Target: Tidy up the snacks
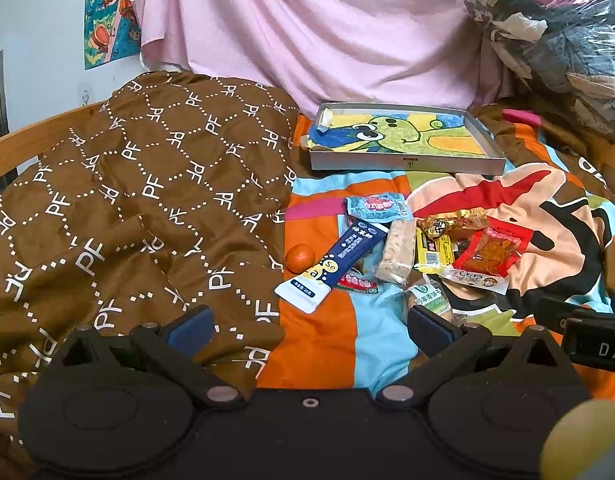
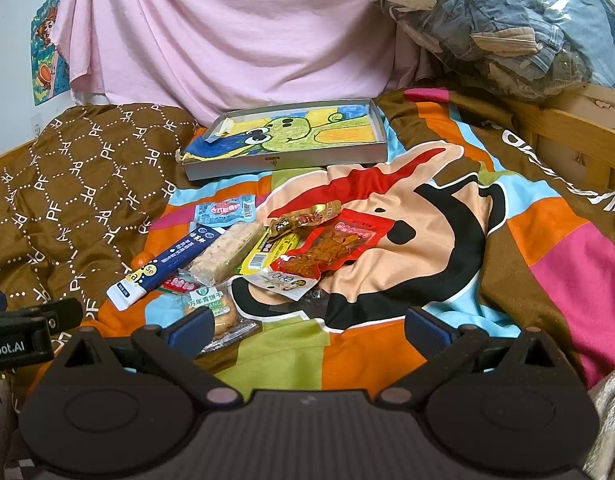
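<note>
A pile of snacks lies on a colourful bedspread: a blue stick pack (image 1: 338, 260) (image 2: 167, 266), a pale rice bar (image 1: 396, 252) (image 2: 229, 250), a red spicy packet (image 1: 489, 254) (image 2: 333, 246), a yellow packet (image 1: 431, 250) (image 2: 267, 254), a light-blue packet (image 1: 375, 206) (image 2: 225, 210), a green-label biscuit pack (image 1: 429, 300) (image 2: 211, 306) and a small orange (image 1: 300, 258). Behind them sits a shallow grey box (image 1: 407, 164) (image 2: 283, 162) lined with a cartoon drawing. My left gripper (image 1: 309, 328) and right gripper (image 2: 307, 328) are both open and hold nothing, just short of the pile.
A brown patterned quilt (image 1: 127, 200) (image 2: 67, 184) is bunched at the left. A pink sheet (image 1: 307, 28) hangs at the back. A clear bag of clothes (image 2: 507, 20) sits at the back right by the wooden bed rail (image 2: 579, 140).
</note>
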A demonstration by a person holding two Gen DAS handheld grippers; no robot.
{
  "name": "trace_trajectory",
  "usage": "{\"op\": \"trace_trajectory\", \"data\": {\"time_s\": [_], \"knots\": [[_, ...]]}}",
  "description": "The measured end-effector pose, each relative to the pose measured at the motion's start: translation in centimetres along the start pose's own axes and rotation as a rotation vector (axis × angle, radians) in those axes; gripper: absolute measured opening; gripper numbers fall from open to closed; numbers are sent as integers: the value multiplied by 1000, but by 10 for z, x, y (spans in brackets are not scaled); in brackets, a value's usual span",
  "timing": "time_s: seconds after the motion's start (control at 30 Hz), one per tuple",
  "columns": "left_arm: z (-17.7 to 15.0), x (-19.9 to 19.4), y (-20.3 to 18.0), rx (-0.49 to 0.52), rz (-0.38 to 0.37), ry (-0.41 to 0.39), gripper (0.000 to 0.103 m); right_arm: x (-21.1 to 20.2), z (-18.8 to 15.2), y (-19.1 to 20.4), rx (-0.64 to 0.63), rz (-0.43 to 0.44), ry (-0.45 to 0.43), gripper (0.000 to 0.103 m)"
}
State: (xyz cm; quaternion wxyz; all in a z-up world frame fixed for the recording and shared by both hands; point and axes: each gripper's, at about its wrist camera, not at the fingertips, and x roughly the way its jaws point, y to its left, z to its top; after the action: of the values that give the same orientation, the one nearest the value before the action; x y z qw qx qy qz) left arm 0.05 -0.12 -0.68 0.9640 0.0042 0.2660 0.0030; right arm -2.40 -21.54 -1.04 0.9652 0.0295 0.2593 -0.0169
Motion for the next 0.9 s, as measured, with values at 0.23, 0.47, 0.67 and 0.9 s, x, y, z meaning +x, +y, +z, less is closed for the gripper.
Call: {"op": "trace_trajectory", "data": {"time_s": [0.23,0.47,0.67,0.9], "knots": [[0,2,1,-2,0,8,102,0,0,1,0,1,2,103],[0,2,1,-2,1,9,102,3,-2,3,-4,5,5,103],[-1,4,0,3,8,18,102,4,-2,3,-7,15,14,103],[5,13,1,18,19,39,102,9,5,7,-22,78,11,103]]}}
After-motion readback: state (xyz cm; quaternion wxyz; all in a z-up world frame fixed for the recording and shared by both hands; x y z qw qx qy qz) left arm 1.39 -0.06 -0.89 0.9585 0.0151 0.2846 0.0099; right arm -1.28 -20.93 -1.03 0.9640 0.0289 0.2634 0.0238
